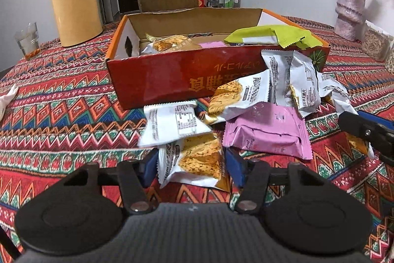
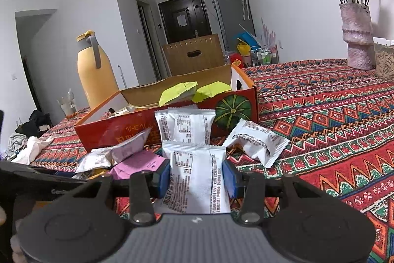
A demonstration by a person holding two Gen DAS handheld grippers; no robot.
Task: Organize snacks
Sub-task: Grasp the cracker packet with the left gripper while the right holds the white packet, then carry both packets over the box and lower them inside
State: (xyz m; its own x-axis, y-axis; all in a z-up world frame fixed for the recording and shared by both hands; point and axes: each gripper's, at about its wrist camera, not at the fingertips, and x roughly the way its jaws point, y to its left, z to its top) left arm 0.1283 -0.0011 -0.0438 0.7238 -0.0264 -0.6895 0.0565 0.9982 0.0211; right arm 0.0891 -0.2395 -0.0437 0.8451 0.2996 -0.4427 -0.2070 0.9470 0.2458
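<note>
just before glossy red cardboard box [image 1: 172,78]: left gripper [image 1: 191,162] pinching crinkly cracker packet [image 1: 197,162], right gripper [image 2: 196,176] pinching flat white foil packet [image 2: 197,179].

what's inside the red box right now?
In the red box: a white cracker packet, a pink packet and a green packet resting over the front rim. The front wall hides the floor and anything lower down.
</note>
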